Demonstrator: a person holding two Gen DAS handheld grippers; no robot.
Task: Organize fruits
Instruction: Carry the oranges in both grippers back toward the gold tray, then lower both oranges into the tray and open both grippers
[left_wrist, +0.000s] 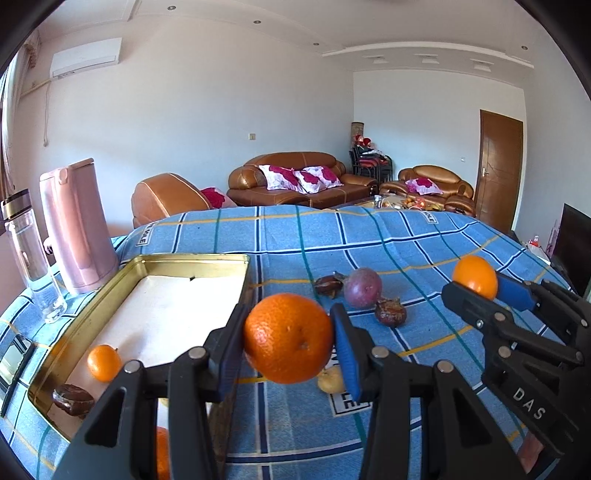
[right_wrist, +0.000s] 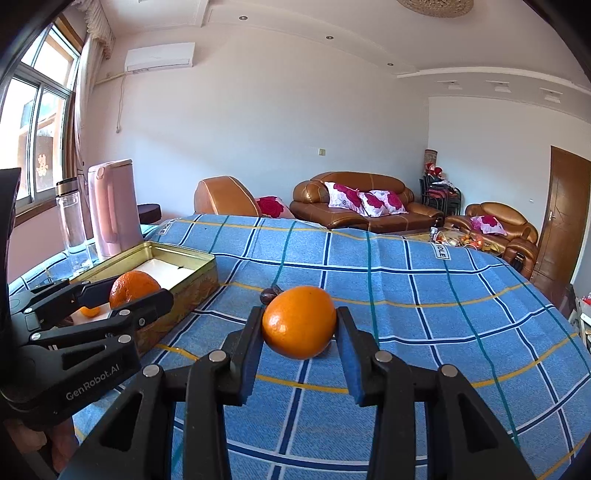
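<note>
two hand-held grippers, each gripping one orange.

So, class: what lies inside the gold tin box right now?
Inside the gold tin box: a white liner, a small orange and a dark brown fruit near the front. The left gripper, holding a big orange, hides the near right corner.

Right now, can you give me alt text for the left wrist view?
The left gripper grips an orange beside a gold tin holding a small orange. At right, the right gripper holds another orange.
</note>
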